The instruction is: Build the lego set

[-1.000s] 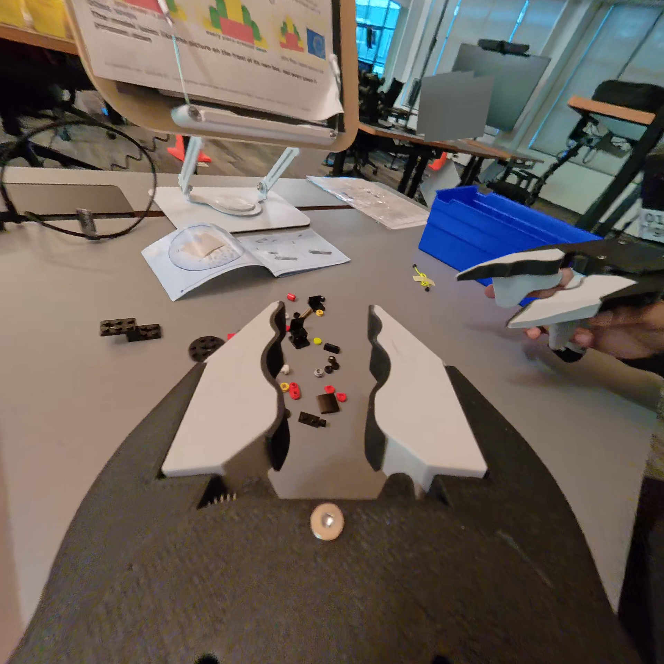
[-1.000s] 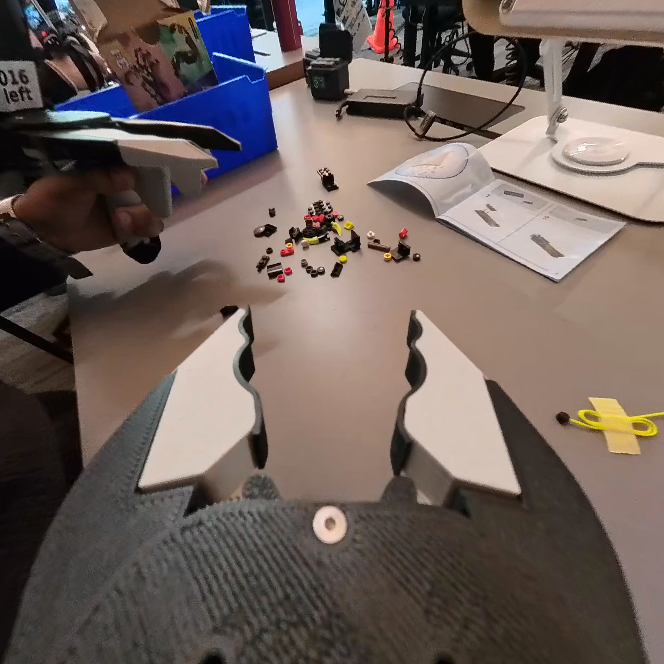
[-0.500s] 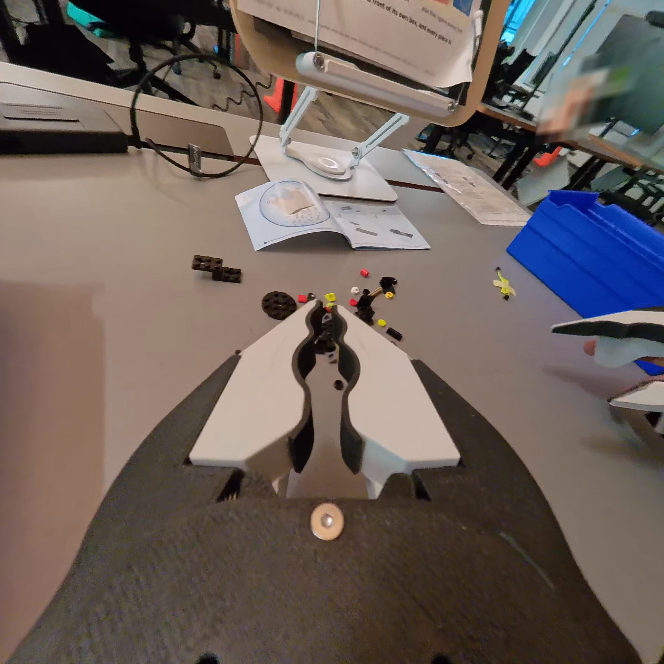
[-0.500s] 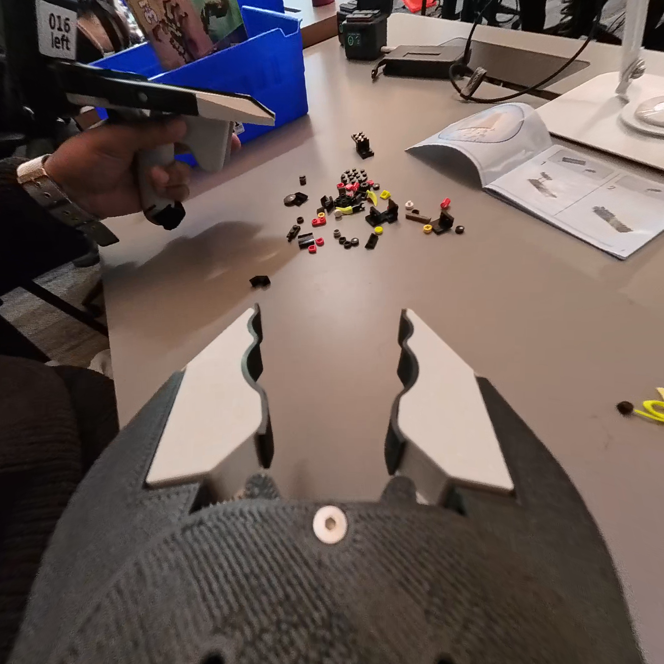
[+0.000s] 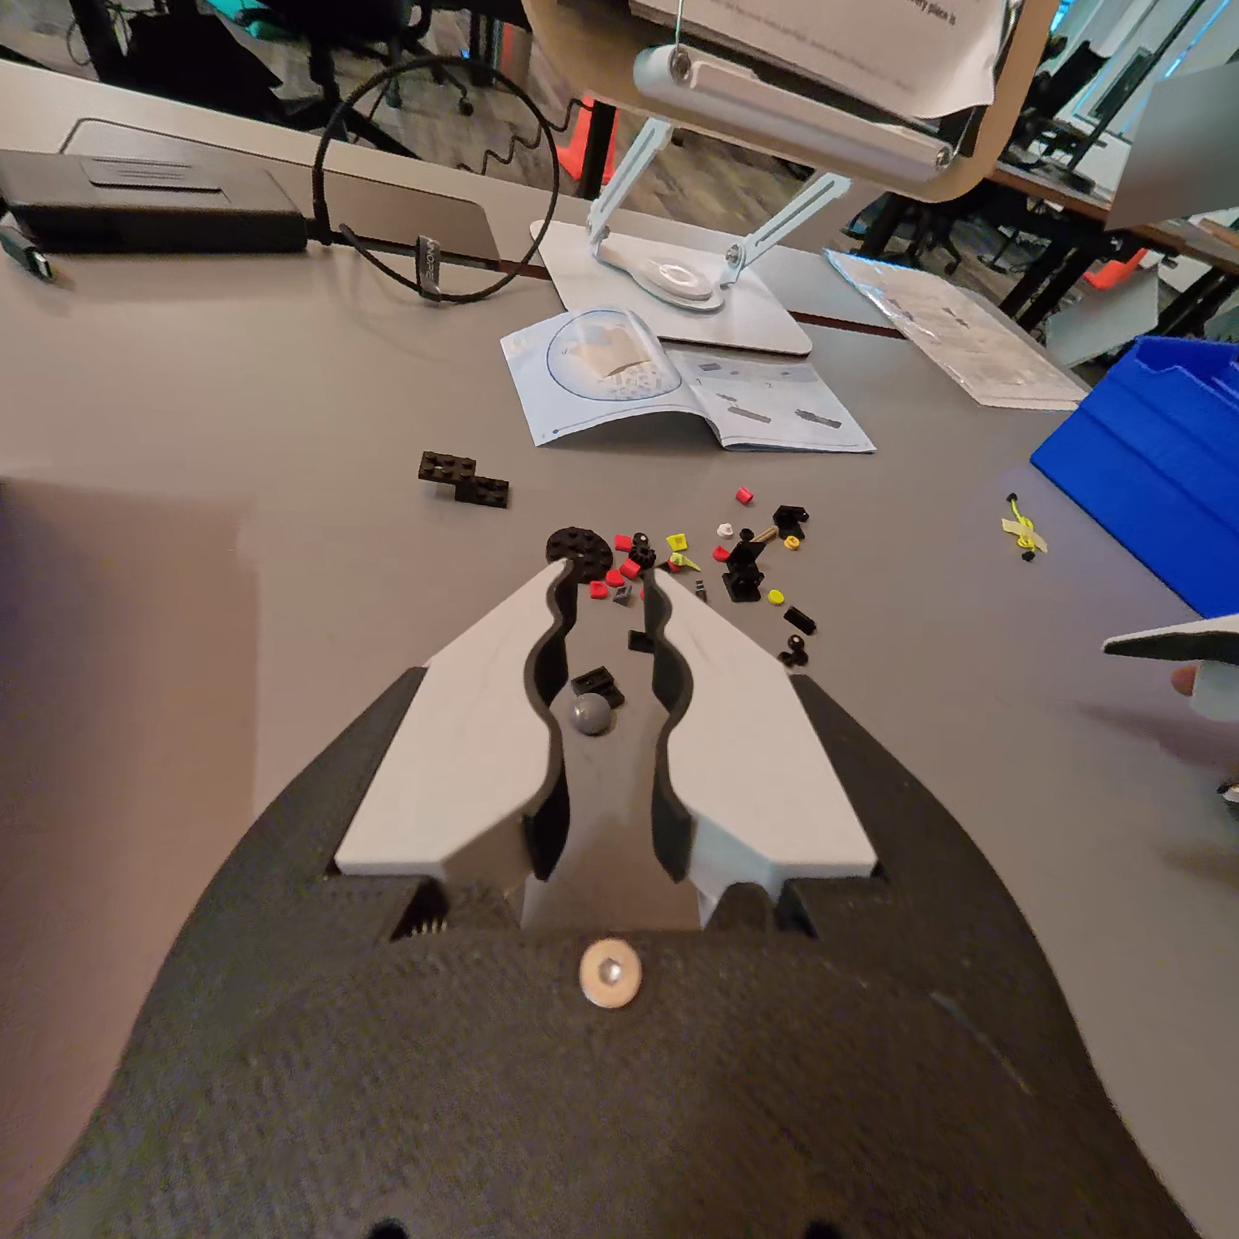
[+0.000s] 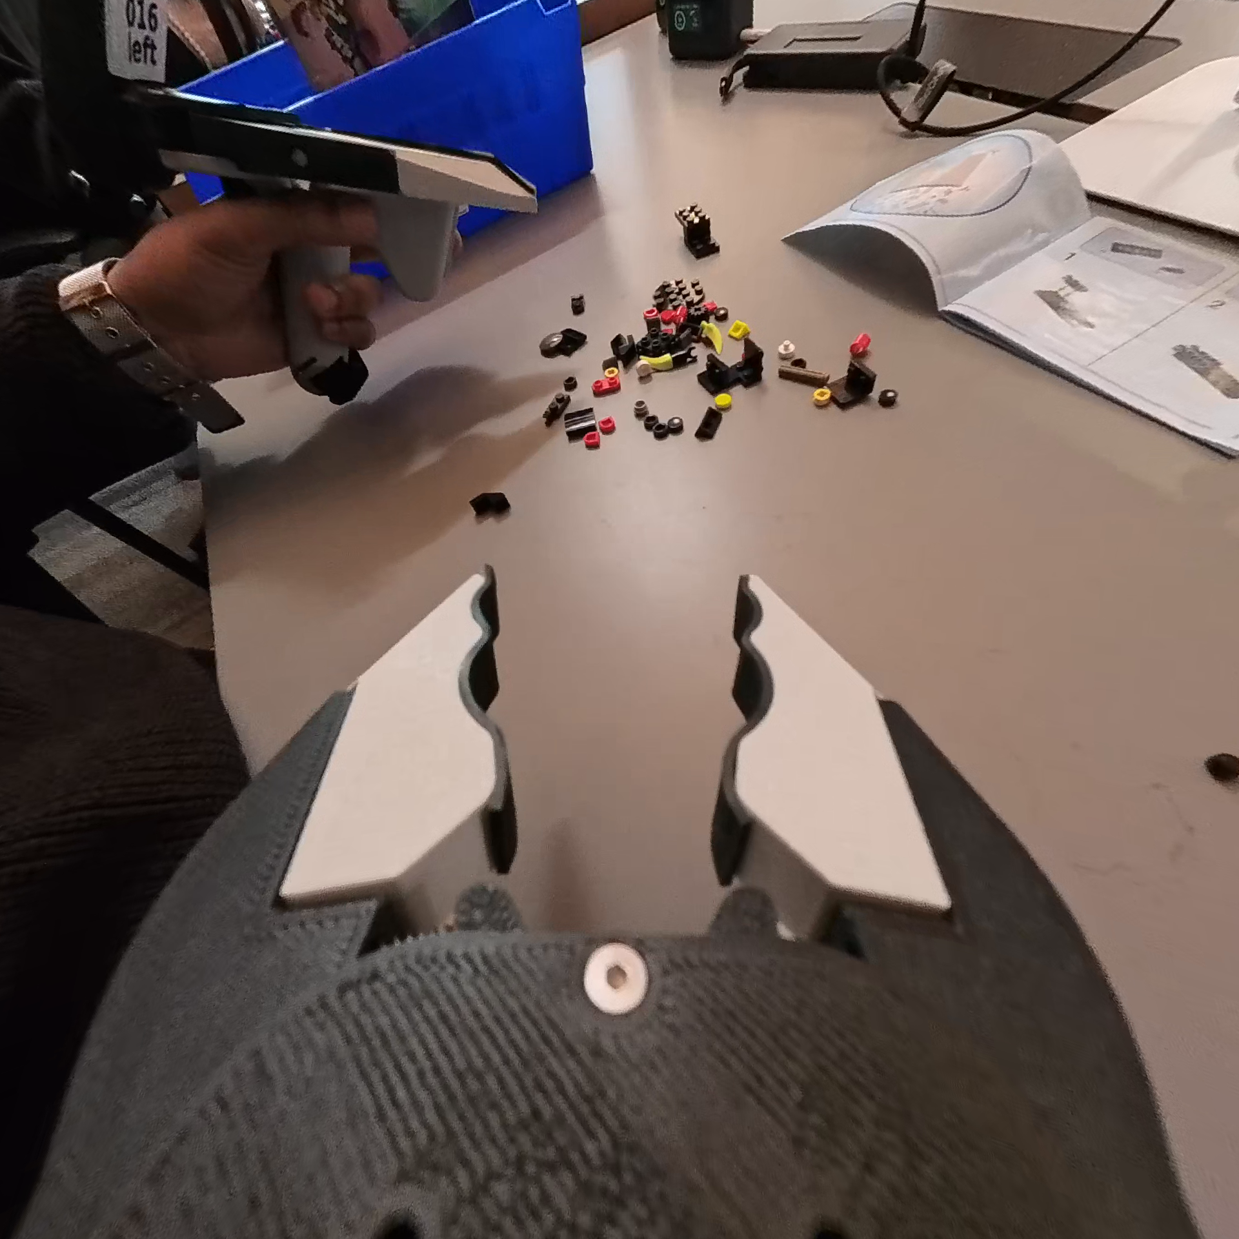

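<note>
The left claw (image 5: 607, 576) hangs just above the grey desk (image 5: 268, 416) with its tips a narrow way apart and nothing gripped; the pads press on no piece. Half a second ago those tips were closed together, and a second ago they stood wider than now. Under the slot between its fingers lie a grey dome piece (image 5: 590, 714) and, touching it on the far side, a small black plate (image 5: 597, 682). Just past the tips is the scatter of small bricks (image 5: 697, 570), red, yellow and black, with a black round plate (image 5: 578, 551) at the left tip. Farther left and apart from the scatter sits a black stepped plate assembly (image 5: 462, 477), its long axis running left to right across the view. Beyond that an open instruction booklet (image 5: 677, 389) lies flat, spine pointing away, before the white base of a stand (image 5: 677, 295).

The right claw (image 6: 613, 583) is wide open over bare desk, holding nothing, its gap a little narrower than a second ago. A lone black piece (image 6: 489, 503) lies ahead of it, then the scatter, then a blue bin (image 6: 469, 87) at the far left.
</note>
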{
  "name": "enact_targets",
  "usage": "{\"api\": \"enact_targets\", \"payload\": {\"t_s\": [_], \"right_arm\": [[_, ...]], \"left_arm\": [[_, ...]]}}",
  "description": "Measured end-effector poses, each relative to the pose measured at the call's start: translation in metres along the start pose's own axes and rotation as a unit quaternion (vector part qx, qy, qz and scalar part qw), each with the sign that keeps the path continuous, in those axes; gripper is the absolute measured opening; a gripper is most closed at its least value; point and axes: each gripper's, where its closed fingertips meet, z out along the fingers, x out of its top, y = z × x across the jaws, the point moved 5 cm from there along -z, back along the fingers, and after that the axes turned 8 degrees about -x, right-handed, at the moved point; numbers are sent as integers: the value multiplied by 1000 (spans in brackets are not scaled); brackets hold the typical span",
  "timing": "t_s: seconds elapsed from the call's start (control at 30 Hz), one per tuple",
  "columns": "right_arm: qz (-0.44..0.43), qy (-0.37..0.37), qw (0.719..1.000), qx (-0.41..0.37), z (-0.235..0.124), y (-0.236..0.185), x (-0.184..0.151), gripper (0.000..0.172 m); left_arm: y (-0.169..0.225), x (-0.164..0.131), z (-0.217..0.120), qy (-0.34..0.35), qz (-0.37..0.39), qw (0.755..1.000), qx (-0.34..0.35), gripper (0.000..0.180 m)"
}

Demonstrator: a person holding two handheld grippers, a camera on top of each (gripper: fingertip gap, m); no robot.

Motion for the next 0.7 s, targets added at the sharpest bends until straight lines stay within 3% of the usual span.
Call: {"api": "enact_targets", "payload": {"t_s": [0.27,0.7], "right_arm": [[20,-5,1000,8,5,10,-4,66],[-27,-19,999,25,17,8,-9,62]], "left_arm": [[-1,-8,7,-28,14,999,4,12],[6,-21,23,-83,89,992,9,17]]}}
